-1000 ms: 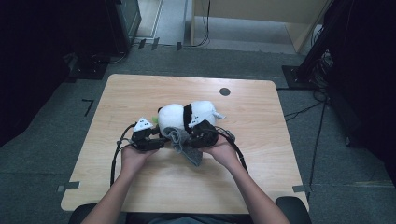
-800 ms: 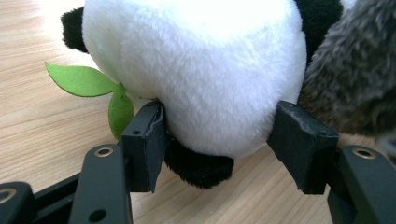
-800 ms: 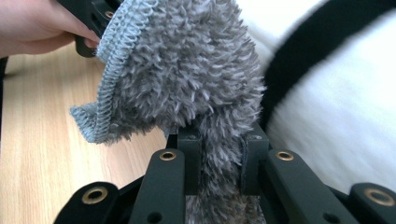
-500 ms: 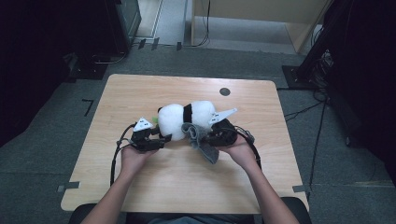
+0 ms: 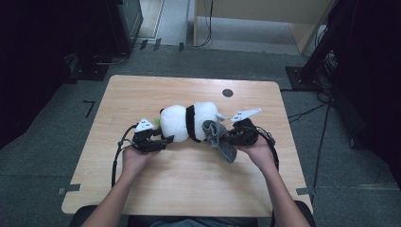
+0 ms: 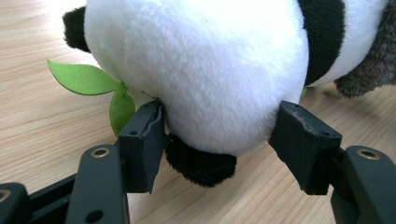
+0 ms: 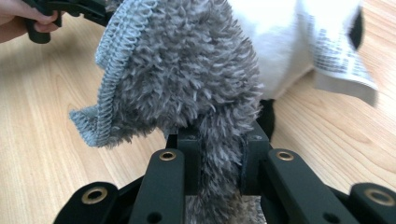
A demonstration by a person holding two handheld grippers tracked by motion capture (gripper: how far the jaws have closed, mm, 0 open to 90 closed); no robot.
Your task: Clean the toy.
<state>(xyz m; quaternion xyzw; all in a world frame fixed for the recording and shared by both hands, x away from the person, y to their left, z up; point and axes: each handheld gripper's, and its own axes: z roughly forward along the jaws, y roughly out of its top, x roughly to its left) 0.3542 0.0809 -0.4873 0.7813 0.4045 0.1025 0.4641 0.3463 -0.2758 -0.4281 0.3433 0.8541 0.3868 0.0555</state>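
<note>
A black-and-white panda plush (image 5: 189, 122) lies on its side at the middle of the wooden table (image 5: 142, 94). My left gripper (image 5: 166, 139) grips its white head (image 6: 201, 60), one jaw pressed on each side, with a green leaf (image 6: 84, 79) beside the left jaw. A grey fuzzy cloth (image 5: 220, 139) hangs at the plush's right end. My right gripper (image 5: 228, 137) is shut on that cloth (image 7: 187, 70), which bunches up between its jaws. Behind the cloth, the plush's white body (image 7: 280, 42) carries a sewn-in label (image 7: 341, 60).
A small dark round disc (image 5: 227, 92) sits in the table top near the far edge. Black cables (image 5: 116, 161) trail from both grippers toward the near edge. Dark equipment and cables stand on the floor around the table.
My right gripper has moved to the right with the grey cloth, drawing it away from the plush's body. The left gripper and the plush's head have stayed put.
</note>
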